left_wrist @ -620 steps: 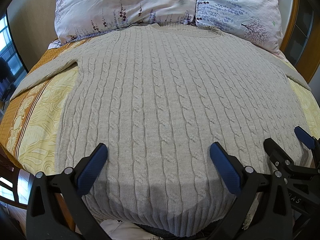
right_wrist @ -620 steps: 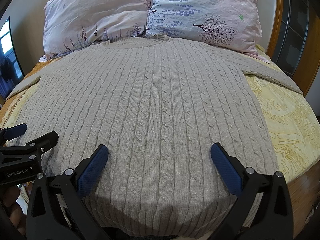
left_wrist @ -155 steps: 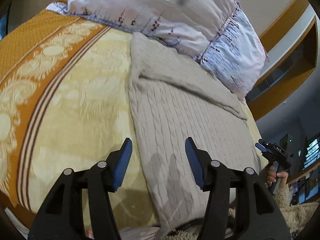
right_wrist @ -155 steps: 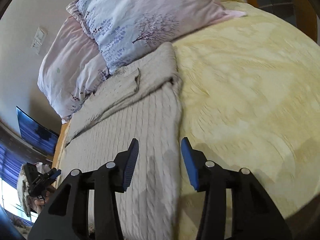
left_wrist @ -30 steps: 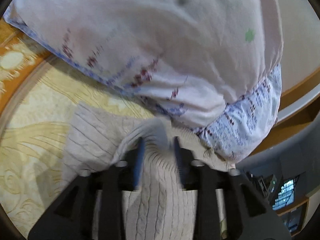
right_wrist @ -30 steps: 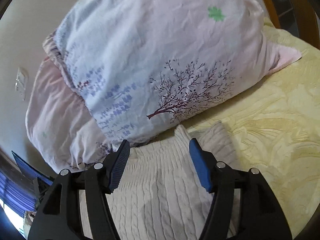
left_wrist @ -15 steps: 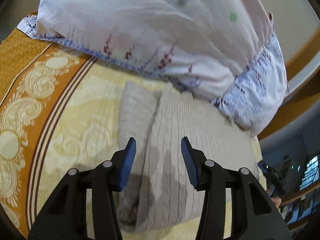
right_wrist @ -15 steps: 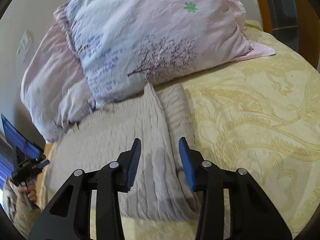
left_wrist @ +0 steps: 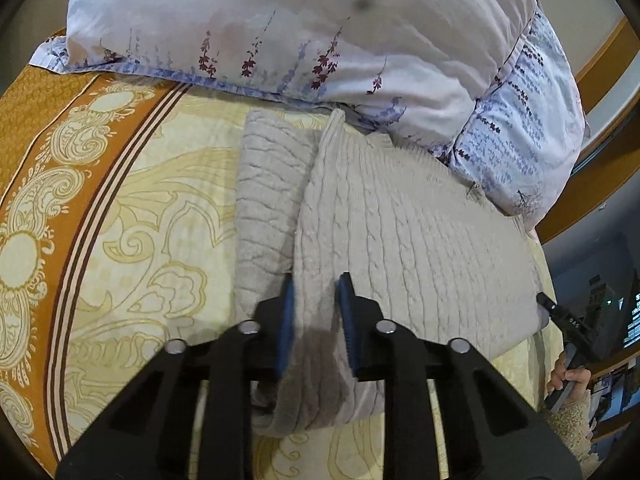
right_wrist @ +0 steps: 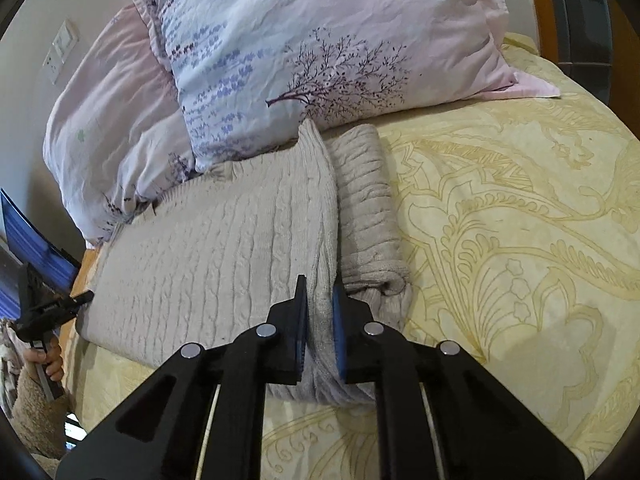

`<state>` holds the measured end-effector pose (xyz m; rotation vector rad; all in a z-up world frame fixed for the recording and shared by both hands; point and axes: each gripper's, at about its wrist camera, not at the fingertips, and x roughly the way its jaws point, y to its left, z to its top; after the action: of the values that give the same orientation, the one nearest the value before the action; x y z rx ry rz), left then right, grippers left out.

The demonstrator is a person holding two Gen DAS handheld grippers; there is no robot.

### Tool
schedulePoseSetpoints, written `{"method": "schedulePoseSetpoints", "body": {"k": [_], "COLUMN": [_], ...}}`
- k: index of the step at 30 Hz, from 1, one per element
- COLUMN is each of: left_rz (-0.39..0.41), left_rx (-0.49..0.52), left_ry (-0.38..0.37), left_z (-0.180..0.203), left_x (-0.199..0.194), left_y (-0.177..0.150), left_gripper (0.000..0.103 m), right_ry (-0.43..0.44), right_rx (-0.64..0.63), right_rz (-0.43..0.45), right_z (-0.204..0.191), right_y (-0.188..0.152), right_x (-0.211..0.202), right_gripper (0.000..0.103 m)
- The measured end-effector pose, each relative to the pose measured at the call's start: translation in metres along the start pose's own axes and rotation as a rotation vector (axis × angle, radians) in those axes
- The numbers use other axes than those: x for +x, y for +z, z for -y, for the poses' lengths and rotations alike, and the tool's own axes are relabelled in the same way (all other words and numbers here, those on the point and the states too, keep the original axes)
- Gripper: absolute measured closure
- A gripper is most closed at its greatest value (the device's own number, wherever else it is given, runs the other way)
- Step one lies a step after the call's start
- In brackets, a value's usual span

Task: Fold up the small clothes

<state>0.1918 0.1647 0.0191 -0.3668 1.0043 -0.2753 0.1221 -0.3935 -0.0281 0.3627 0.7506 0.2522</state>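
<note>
A beige cable-knit sweater lies folded in a band across the bed, below the pillows. It also shows in the right wrist view. My left gripper is shut on the sweater's folded left end, with knit between the blue pads. My right gripper is shut on the folded right end. A folded-in sleeve lies beside the left gripper; the other sleeve lies beside the right one. Each gripper shows small at the far end of the other's view.
Two floral pillows lie just behind the sweater. The yellow patterned bedspread has an orange border at the left. A wooden bed frame runs at the right.
Both grippers have closed from open onto the sweater's folded ends over the last half second. The sweater, flat at first, now lies folded up near the pillows.
</note>
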Motion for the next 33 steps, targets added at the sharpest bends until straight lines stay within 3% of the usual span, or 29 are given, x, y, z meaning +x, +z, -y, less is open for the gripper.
{"method": "schedulePoseSetpoints", "body": {"k": [3,10,13,15,17,22,24,28,31,33], "left_rz": [-0.013,-0.013,-0.008,0.000,0.021,0.060,0.074,0.079,0.066,0.065], "left_rx": [-0.009,-0.033,-0.057,-0.079,-0.108,-0.149,-0.171,-0.197,-0.213,-0.219], "left_ry": [-0.008,-0.026,-0.046,-0.073,-0.097,-0.098,-0.079,-0.095,-0.103,-0.096], "left_z": [-0.003,-0.008,-0.012,-0.017,-0.022,-0.032,-0.034,-0.038,-0.040,-0.041], "left_x": [-0.001,0.000,-0.003,-0.007,-0.012,-0.018,-0.018,-0.015,-0.010,-0.009], "left_y": [-0.001,-0.003,-0.004,-0.006,-0.006,0.000,0.003,0.009,0.014,0.018], "left_gripper": [0.092,0.091,0.089,0.083,0.076,0.062,0.048,0.041,0.038,0.032], "right_ry": [-0.001,-0.111,-0.131,-0.147,-0.156,-0.160,-0.121,-0.068,-0.140,-0.163], "right_rx": [0.020,0.025,0.020,0.011,-0.005,-0.045,-0.061,-0.129,-0.182,-0.177], "right_rz": [0.025,-0.030,-0.021,0.014,0.047,0.084,0.080,0.026,-0.085,-0.064], "right_z": [0.002,0.004,-0.002,-0.007,-0.011,-0.023,-0.030,-0.052,-0.062,-0.067], "right_y": [-0.002,-0.007,-0.002,0.002,0.007,0.029,0.034,0.032,0.027,0.027], "right_x": [-0.011,0.004,0.001,-0.005,-0.011,-0.003,0.003,0.022,0.053,0.054], "right_gripper": [0.092,0.091,0.087,0.082,0.062,0.061,0.061,0.062,0.060,0.059]}}
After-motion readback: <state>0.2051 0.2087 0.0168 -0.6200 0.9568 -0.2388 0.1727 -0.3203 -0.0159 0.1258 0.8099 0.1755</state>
